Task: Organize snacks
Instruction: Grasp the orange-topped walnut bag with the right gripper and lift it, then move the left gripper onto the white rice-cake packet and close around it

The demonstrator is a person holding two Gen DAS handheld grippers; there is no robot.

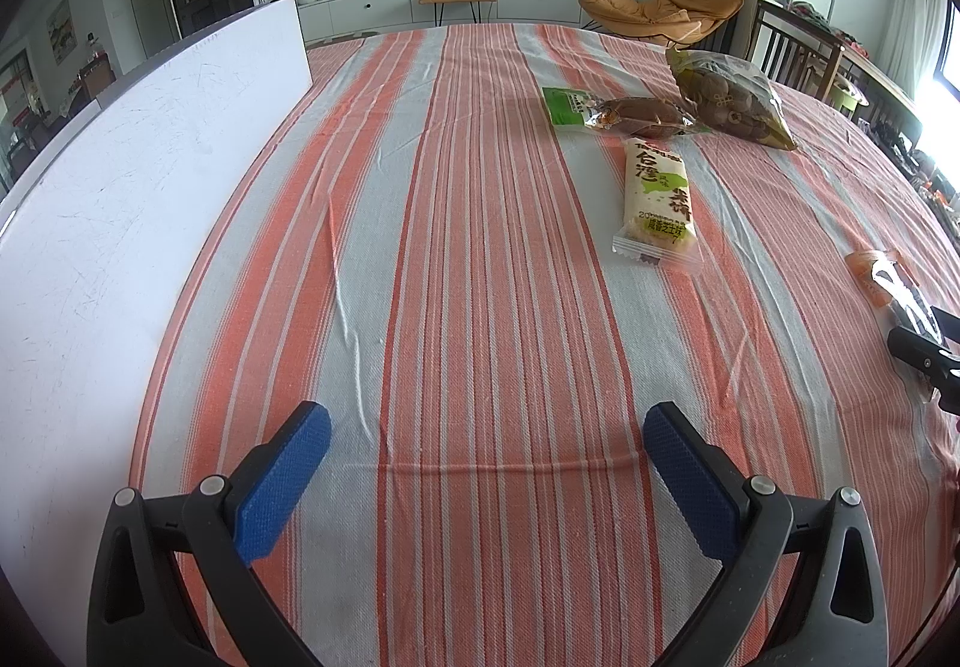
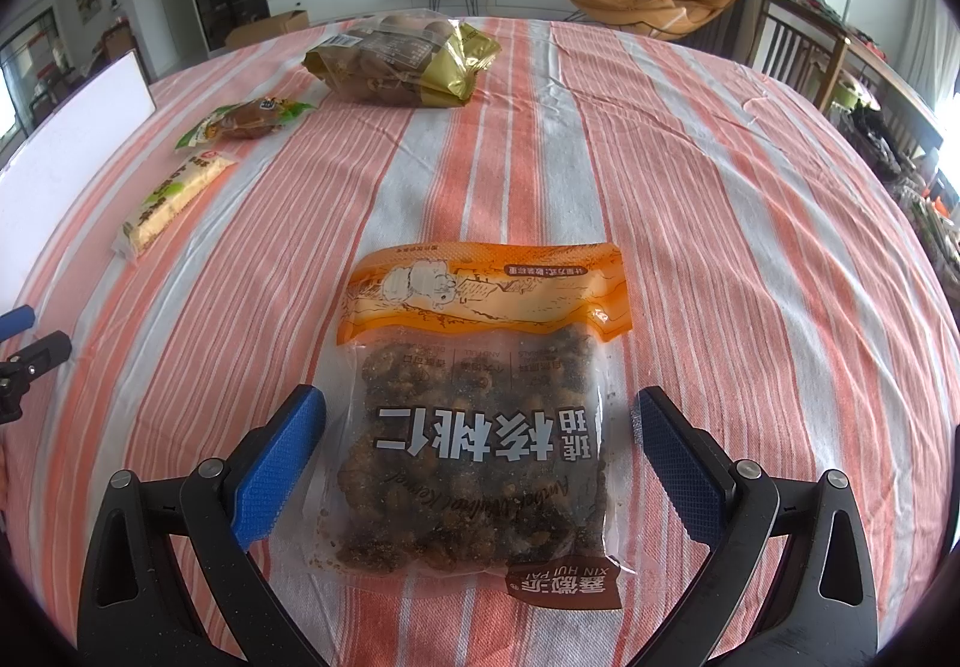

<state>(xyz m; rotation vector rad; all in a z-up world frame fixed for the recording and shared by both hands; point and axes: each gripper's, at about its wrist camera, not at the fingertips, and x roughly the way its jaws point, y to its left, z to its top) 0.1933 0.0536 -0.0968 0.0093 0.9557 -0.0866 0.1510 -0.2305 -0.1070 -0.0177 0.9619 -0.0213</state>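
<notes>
My right gripper (image 2: 480,427) is open, its blue pads on either side of an orange-topped bag of amber walnut kernels (image 2: 480,415) that lies flat on the striped tablecloth. The same bag shows at the right edge of the left wrist view (image 1: 888,277), with the right gripper beside it. My left gripper (image 1: 486,433) is open and empty over bare cloth. A cream rice-cracker pack (image 1: 657,202) (image 2: 174,199), a green-ended brown snack pack (image 1: 618,114) (image 2: 246,120) and a gold bag of round nuts (image 1: 729,99) (image 2: 402,60) lie farther off.
A white board (image 1: 138,175) (image 2: 66,150) lies along the table's left side. The orange-and-white striped tablecloth (image 1: 480,247) covers the table. Wooden chairs (image 1: 792,42) stand at the far right. An orange lounge chair and a TV cabinet are beyond the table.
</notes>
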